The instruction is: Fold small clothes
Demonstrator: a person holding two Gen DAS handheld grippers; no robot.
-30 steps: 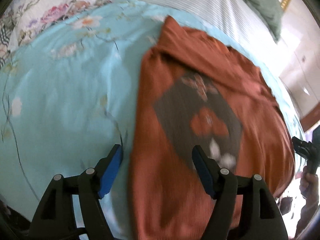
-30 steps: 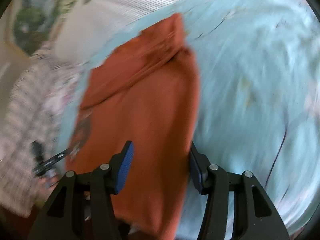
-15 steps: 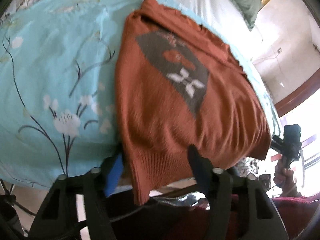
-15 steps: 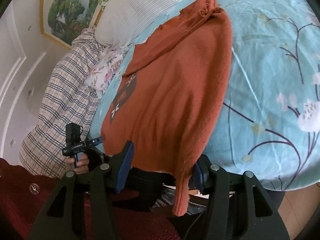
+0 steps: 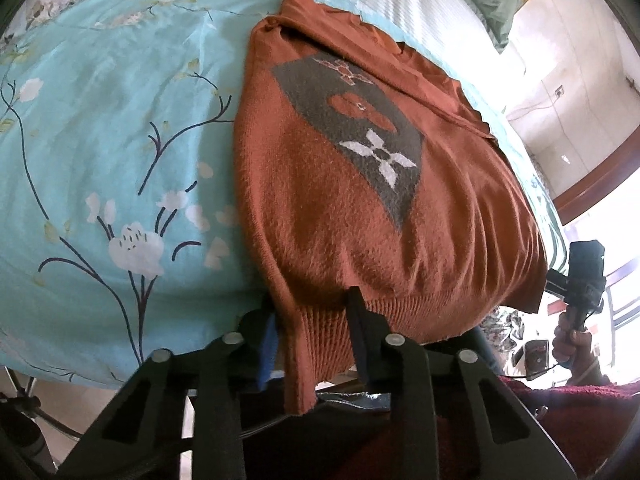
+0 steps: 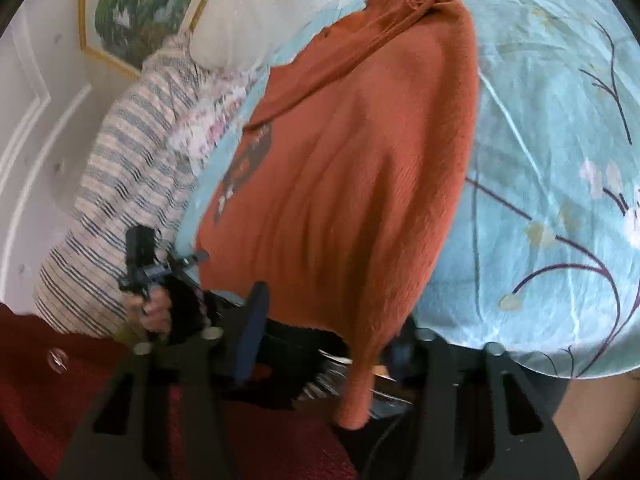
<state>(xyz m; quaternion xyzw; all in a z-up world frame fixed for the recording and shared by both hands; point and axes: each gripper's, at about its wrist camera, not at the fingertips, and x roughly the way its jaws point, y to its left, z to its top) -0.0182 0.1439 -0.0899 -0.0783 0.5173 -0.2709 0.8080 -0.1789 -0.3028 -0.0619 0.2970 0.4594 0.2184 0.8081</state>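
**Hem corners being taken at the bed's edge**

Jaws are being drawn together on both grippers, where a second ago they stood wider, above the cloth. The left gripper (image 5: 312,334) is set at the near left corner of the rust-orange knitted sweater (image 5: 360,208), with the ribbed hem (image 5: 320,340) between its closing jaws; whether the pads already press on the knit cannot be told. The right gripper (image 6: 324,344) is placed at the opposite hem corner (image 6: 356,384), which hangs between its jaws; there a clear gap is seen beside the left pad, so no grip is made yet. Both tools have been brought down from over the sweater's body to the mattress edge. Farther off, the sweater is spread flat on the turquoise floral bedsheet (image 5: 120,152), diamond motif (image 5: 360,136) upward, collar toward the striped pillow (image 5: 416,4). A lengthwise fold, hem toward collar, is judged to be prepared.
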